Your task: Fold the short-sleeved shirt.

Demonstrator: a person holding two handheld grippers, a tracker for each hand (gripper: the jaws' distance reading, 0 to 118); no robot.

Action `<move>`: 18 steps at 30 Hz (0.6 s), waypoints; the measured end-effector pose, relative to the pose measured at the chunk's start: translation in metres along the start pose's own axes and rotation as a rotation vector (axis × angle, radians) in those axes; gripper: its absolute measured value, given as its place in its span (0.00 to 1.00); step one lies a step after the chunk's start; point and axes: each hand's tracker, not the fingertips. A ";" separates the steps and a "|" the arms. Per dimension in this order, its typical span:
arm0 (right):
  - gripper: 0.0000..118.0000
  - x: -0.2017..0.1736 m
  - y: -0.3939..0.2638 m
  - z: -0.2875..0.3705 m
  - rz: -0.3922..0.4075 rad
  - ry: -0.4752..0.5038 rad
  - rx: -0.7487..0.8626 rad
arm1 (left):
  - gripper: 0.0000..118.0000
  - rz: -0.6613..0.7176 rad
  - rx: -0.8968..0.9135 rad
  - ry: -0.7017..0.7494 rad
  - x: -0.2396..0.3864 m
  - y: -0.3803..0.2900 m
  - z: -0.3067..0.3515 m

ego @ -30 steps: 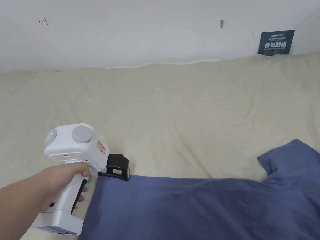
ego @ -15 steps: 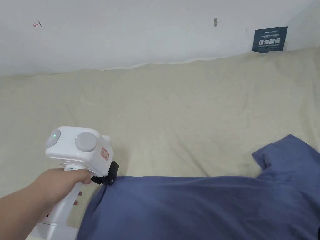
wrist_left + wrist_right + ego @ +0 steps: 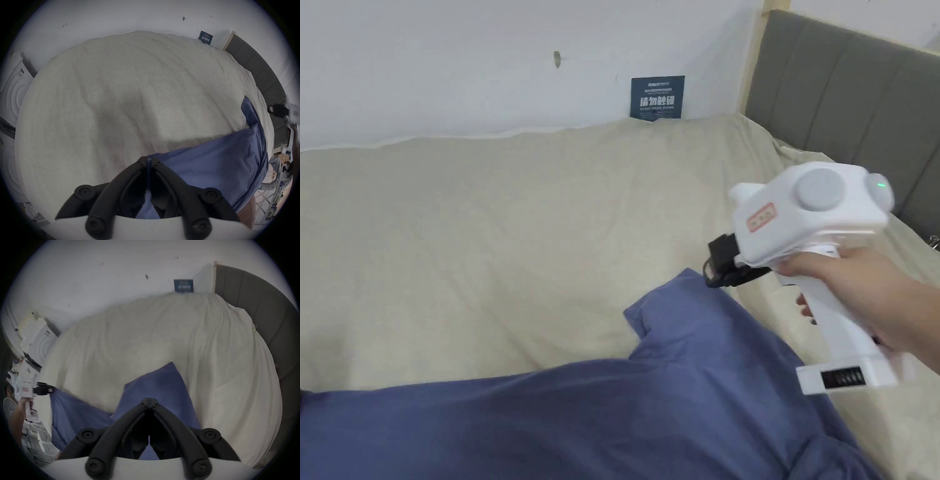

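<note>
Fingers: left gripper (image 3: 148, 160) pinched on the blue shirt (image 3: 650, 400) hem corner, right gripper (image 3: 717, 270) closed, empty, just above the sleeve (image 3: 681, 312) (head camera has swung rightward), shirt flat on bed (image 3: 487, 250), folding barely begun.

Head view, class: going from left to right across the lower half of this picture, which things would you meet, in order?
Blue shirt body → the shirt's short sleeve → right gripper above the sleeve's far edge → the hand holding it → grey headboard at the right edge.
</note>
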 end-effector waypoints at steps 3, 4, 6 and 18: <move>0.89 0.007 0.017 -0.028 0.065 -0.061 -0.062 | 0.04 0.004 -0.008 -0.015 -0.002 -0.002 0.001; 0.96 0.011 0.018 -0.035 0.046 -0.092 -0.081 | 0.04 0.010 -0.011 -0.022 -0.002 -0.002 0.001; 0.91 0.019 0.023 -0.047 0.014 -0.115 -0.120 | 0.04 0.026 -0.023 -0.042 -0.005 -0.002 0.000; 0.03 0.053 0.000 -0.068 -0.106 -0.114 -0.306 | 0.04 0.027 -0.066 -0.025 -0.003 -0.005 -0.012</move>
